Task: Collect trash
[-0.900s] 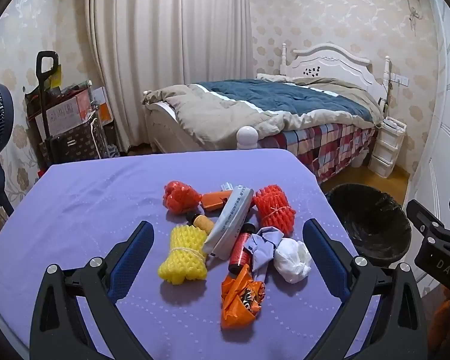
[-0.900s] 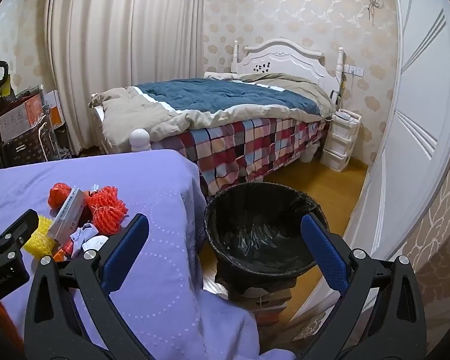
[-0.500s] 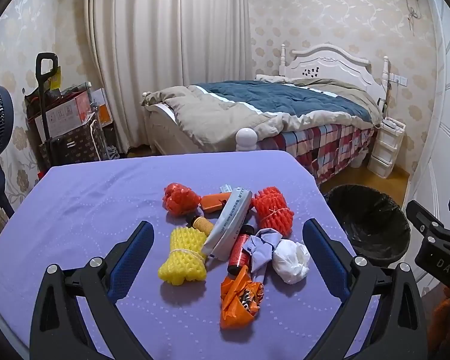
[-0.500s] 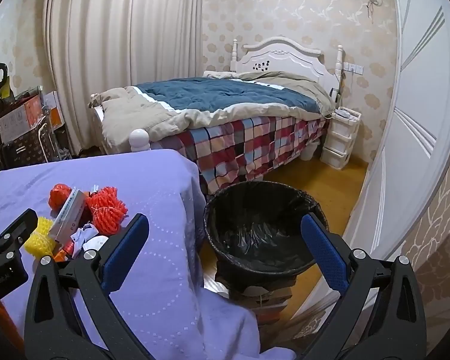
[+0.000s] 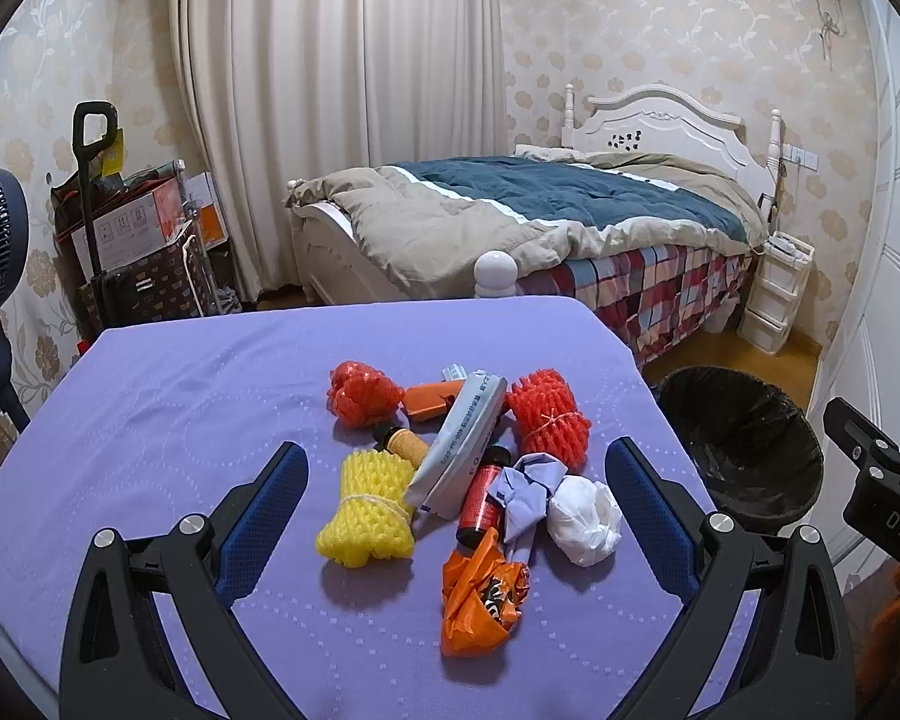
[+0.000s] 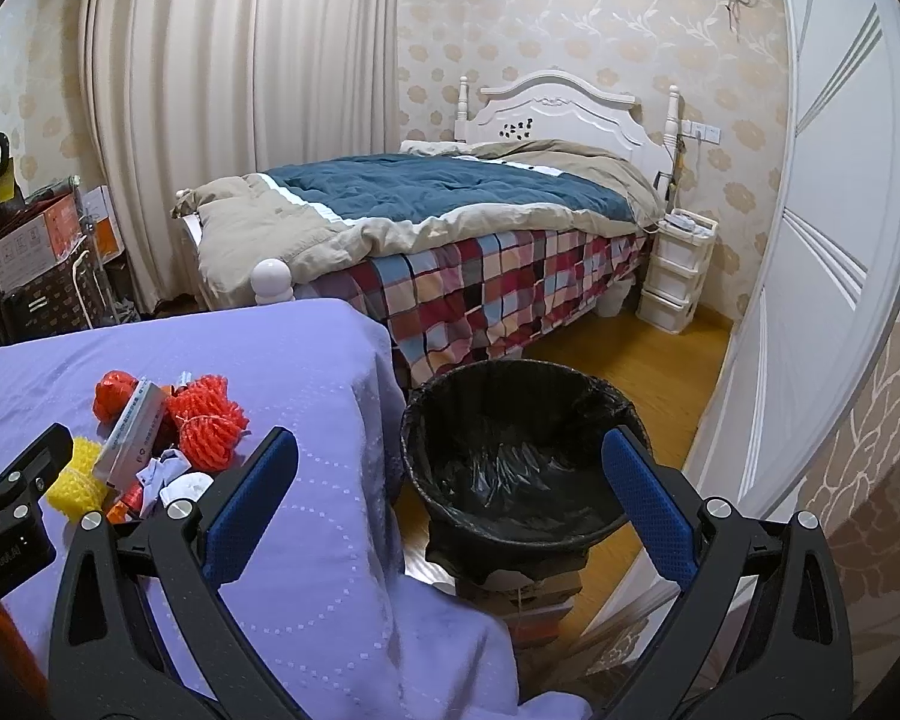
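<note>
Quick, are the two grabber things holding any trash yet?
Left gripper: jaws wide open, holding nothing, above the trash pile.
Right gripper: jaws wide open, holding nothing, facing the black bin.

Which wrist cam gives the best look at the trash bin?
Right wrist. The black-lined trash bin sits near frame centre, between the open right gripper fingers, with rim and inside visible; it looks empty. In the left wrist view it sits at the right edge beyond the purple table, distorted and partly hidden.
</note>
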Tool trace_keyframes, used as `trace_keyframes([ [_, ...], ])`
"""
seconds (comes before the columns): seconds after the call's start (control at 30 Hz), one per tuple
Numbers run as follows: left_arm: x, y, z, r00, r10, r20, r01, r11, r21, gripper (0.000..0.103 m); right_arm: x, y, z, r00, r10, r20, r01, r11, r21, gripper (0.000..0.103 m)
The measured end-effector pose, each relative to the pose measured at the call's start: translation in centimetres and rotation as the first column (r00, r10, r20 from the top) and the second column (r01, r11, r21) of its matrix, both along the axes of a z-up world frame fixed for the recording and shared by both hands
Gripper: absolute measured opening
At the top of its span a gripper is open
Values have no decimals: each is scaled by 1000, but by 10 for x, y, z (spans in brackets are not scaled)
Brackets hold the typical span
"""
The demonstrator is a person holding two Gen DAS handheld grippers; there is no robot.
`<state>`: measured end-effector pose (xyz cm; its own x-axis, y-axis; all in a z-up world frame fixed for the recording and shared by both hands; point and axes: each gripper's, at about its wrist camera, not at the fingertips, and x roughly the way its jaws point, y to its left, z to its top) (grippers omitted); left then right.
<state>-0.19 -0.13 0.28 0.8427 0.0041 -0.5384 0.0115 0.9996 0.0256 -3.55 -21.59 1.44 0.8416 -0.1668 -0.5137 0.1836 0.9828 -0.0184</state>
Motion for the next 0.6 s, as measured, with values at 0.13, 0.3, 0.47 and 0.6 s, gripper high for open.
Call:
trace_keyframes([
  [0.13, 0, 0, 0, 1000, 1, -2, -1, 1000, -3, 97, 0, 0, -2, 1000, 0, 0, 0, 1000, -1, 99],
  [0.3, 0, 0, -3, 1000, 5, -4, -5, 1000, -4, 97, 0, 1, -4, 1000, -1, -3, 1, 1000, -3, 99],
  [0.47, 0, 1, -2, 1000, 5, -4, -5, 1000, -5, 97, 1, 1, -4, 1000, -2, -4, 2, 1000, -3, 99],
  [0.6, 0, 1, -3, 1000, 5, -4, -5, 1000, -7, 97, 0, 1, -4, 1000, -2, -5, 2, 1000, -2, 99],
])
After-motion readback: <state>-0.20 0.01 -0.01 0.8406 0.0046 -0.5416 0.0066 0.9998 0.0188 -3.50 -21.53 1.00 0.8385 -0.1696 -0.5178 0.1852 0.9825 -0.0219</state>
